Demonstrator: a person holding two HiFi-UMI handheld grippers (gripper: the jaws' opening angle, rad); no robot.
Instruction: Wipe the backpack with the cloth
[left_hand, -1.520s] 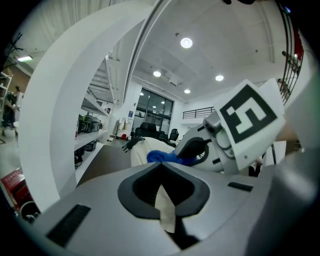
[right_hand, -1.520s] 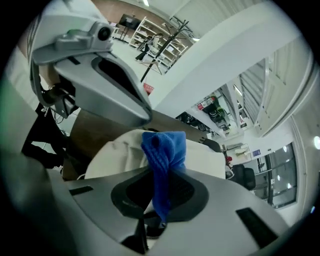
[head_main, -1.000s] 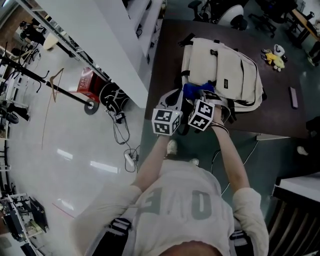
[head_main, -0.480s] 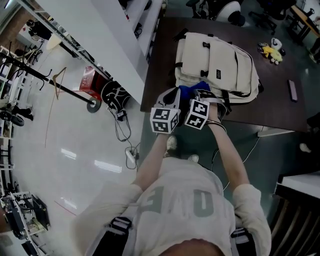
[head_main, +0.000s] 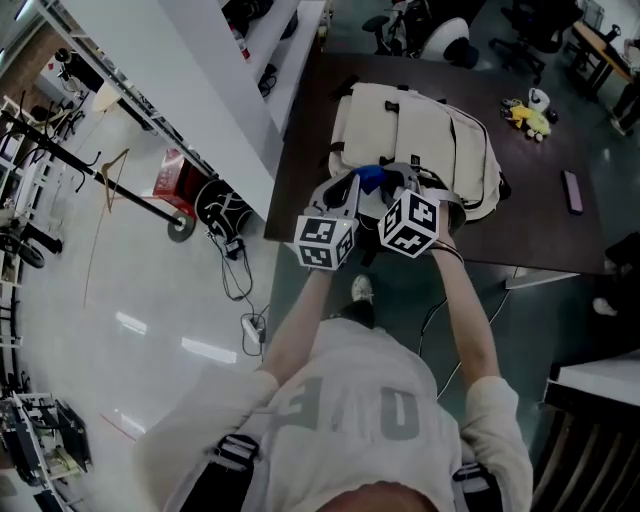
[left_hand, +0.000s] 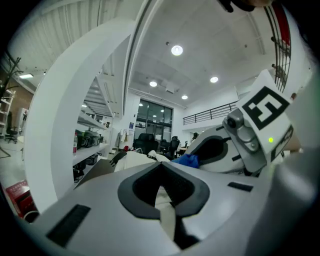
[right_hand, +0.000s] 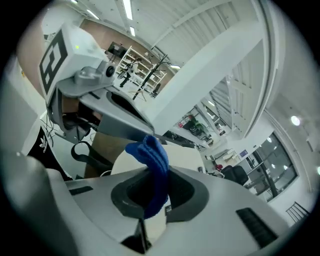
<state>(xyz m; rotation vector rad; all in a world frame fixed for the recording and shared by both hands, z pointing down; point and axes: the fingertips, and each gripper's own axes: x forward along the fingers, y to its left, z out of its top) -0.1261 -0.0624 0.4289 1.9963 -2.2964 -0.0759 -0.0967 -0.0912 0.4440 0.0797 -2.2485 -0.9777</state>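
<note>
Indoors, table (head_main: 535, 185) by white shelving (head_main: 190, 85) bears backpack (head_main: 425, 130); right gripper (right_hand: 149, 216) pinches cloth (right_hand: 154, 156).

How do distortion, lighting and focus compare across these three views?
Head view: dim overall, wide-angle bend at the edges, glare streaks on the floor at left; backpack clear. Left gripper view: heavy fisheye, dark corners, ceiling lights blown out, foreground soft. Right gripper view: same fisheye and vignette; blue cloth well lit and fairly sharp, shelving behind curved.

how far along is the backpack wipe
Done: the right tongs are shut on the blue cloth. In hand: the left tongs pinch pale fabric of the backpack at its near edge. Left: likely most of the wiping across its top.
</note>
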